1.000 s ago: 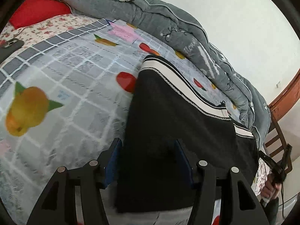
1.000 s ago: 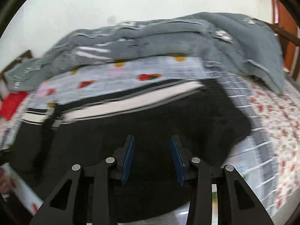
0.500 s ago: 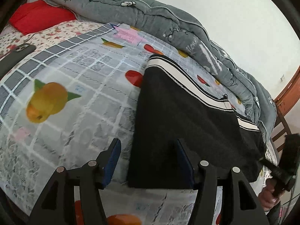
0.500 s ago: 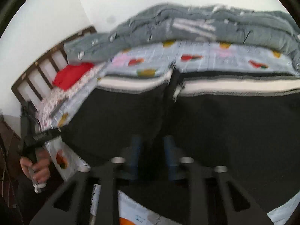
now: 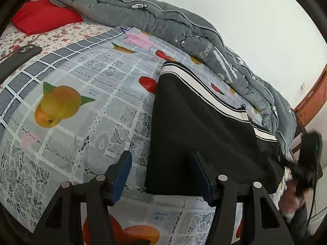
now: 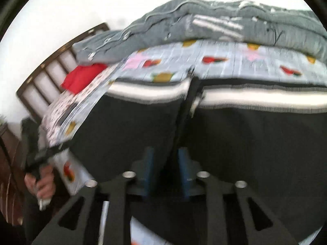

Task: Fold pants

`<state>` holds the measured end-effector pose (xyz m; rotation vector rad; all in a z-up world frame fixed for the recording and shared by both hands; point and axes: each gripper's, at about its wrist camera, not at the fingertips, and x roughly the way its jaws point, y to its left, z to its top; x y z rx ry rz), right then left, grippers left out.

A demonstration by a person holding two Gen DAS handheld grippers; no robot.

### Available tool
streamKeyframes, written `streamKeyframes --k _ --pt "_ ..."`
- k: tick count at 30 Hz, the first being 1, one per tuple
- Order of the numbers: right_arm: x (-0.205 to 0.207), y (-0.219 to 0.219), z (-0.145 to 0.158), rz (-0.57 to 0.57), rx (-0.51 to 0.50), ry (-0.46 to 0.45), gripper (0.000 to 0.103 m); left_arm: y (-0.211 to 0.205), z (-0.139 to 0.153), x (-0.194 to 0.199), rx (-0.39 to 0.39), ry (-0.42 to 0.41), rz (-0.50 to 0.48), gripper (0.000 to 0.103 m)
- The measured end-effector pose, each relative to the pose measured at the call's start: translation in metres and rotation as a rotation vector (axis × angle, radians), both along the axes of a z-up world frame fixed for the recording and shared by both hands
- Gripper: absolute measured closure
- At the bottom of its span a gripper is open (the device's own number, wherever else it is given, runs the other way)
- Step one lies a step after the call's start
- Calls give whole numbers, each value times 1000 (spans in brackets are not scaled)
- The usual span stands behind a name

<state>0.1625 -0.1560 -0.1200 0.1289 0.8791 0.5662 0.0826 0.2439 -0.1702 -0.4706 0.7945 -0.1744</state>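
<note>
Black pants (image 5: pixel 196 126) with a white and black side stripe lie folded lengthwise on the bed sheet. My left gripper (image 5: pixel 161 173) is open and empty, just off the bed's near edge, at the pants' left end corner. In the blurred right wrist view the pants (image 6: pixel 255 138) fill the frame, with a dark fold line down the middle. My right gripper (image 6: pixel 165 173) hovers over the near edge of the pants at that fold, jaws apart with a narrow gap, nothing held.
A fruit-print sheet (image 5: pixel 81 102) covers the bed. A grey quilt (image 5: pixel 163 24) is bunched along the wall, a red pillow (image 5: pixel 43 18) and a dark phone (image 5: pixel 18 57) lie near the headboard (image 6: pixel 51 77). The other hand shows in each view's edge.
My left gripper pulled back from the pants' end toward the bed edge. My right gripper swung left along the pants to the middle fold, and its jaws narrowed.
</note>
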Motion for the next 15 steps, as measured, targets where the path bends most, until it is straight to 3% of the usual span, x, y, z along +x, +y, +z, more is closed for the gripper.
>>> streamKeyframes --k 2,5,6,7,8,12,15 --pt "29 6 -4 -19 1 22 59 -1 -1 -1 0 -9 -4 44" --pt "73 15 -23 -77 6 129 59 -1 -2 -9 -20 -32 -22 44" --pt "84 17 -32 -88 9 180 60 -1 -3 -12 -35 -37 -28 44" --pt "93 20 -39 -95 23 211 68 0 -5 -14 -53 -42 -32 44" --pt "93 22 -38 -81 33 189 87 1 -6 -15 -73 -46 -32 44" --pt "79 13 -12 -51 81 31 89 1 -10 -11 -128 -50 -23 44" --pt "86 15 -28 -85 2 106 85 -2 -12 1 -165 -49 -25 44"
